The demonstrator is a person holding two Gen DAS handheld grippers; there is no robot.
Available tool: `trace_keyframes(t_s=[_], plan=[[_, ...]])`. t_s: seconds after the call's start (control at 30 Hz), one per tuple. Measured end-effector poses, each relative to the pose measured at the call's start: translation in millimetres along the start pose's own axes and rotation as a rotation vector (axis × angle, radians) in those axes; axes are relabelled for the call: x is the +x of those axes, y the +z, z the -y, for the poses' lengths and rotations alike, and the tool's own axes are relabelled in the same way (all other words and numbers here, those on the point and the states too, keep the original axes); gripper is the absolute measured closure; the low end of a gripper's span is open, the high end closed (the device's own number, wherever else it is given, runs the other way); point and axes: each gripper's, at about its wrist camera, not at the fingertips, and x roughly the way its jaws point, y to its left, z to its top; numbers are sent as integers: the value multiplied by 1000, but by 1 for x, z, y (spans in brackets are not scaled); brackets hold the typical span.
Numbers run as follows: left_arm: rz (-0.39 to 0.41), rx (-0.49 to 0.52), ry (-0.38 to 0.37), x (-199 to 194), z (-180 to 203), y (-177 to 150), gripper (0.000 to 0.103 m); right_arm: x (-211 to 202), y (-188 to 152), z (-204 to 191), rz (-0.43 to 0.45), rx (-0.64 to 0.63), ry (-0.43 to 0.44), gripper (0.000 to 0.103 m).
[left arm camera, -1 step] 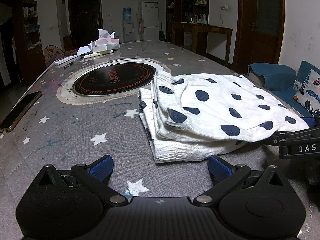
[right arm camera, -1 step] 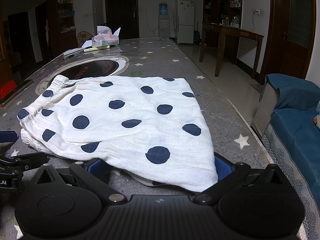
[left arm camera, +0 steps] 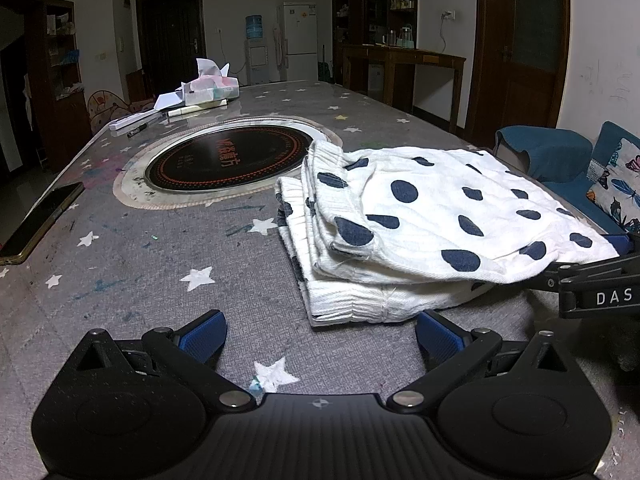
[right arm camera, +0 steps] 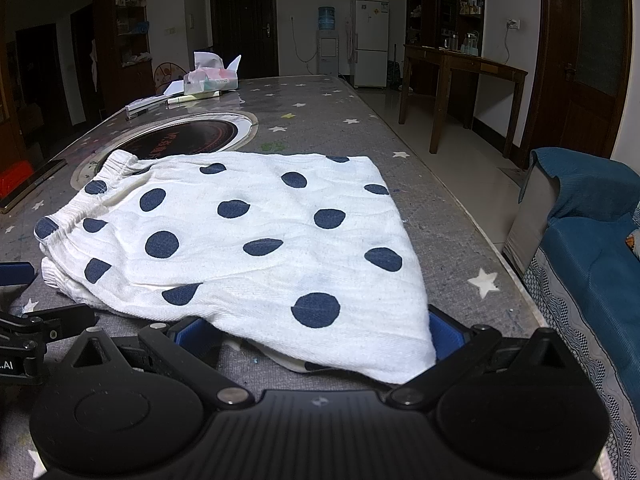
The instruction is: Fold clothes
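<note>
Polka-dot shorts, white with navy spots, lie folded in layers on the star-patterned table. Nearest, the left gripper hovers spread wide and empty just short of the waistband side. The right gripper also gapes wide, its 2 blue pads either side of the near hem, gripping nothing. Farther back sit an induction hob and a tissue box.

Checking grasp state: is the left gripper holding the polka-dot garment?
No. The left gripper is open over bare tablecloth, just short of the folded polka-dot garment.
</note>
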Motion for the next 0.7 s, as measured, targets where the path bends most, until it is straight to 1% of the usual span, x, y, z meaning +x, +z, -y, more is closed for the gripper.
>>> trace_keyframes(t_s=[0.27, 0.4, 0.7], plan=[[0, 6, 5, -1, 1, 0, 0, 1, 0, 0, 0, 1, 0, 0], [-4, -10, 26, -1, 2, 0, 0, 1, 1, -1, 0, 3, 0, 0], [-25, -27, 38, -10, 1, -3, 0, -5, -2, -3, -3, -1, 6, 0]])
